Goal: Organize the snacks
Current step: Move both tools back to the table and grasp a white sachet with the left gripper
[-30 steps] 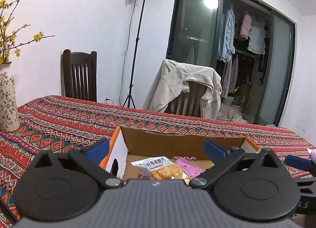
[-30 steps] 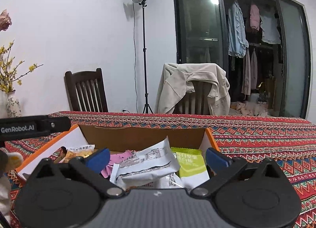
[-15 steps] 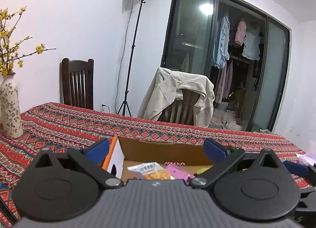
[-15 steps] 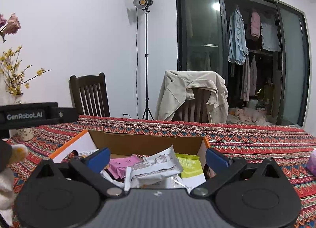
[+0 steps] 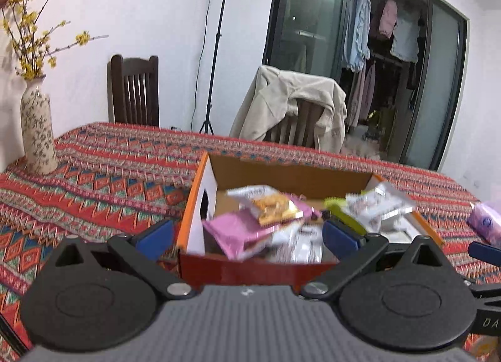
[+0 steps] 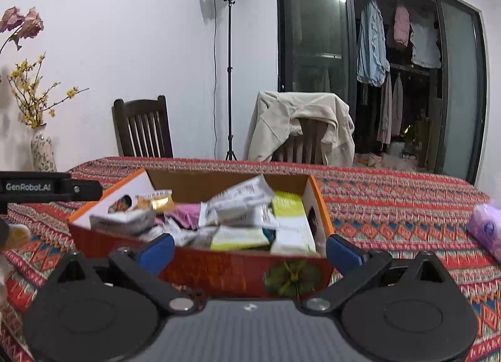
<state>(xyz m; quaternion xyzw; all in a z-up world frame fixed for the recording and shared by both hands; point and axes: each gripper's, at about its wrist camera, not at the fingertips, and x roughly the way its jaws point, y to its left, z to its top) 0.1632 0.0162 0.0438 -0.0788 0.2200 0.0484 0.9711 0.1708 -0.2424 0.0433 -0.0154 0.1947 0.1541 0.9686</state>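
Cardboard box (image 6: 219, 271) stands on the table (image 6: 391, 205), well in from its far edge, open-topped and filled with snack packets (image 6: 247, 221) lying loose and overlapping. Left claw (image 5: 247, 236) is spread wide, blue fingertips (image 5: 155, 235) apart at the box's near wall, gripping nothing. Right claw (image 6: 250, 250) is likewise wide open and empty before the same wall. A purple pack (image 6: 487, 230) lies near the table's right edge.
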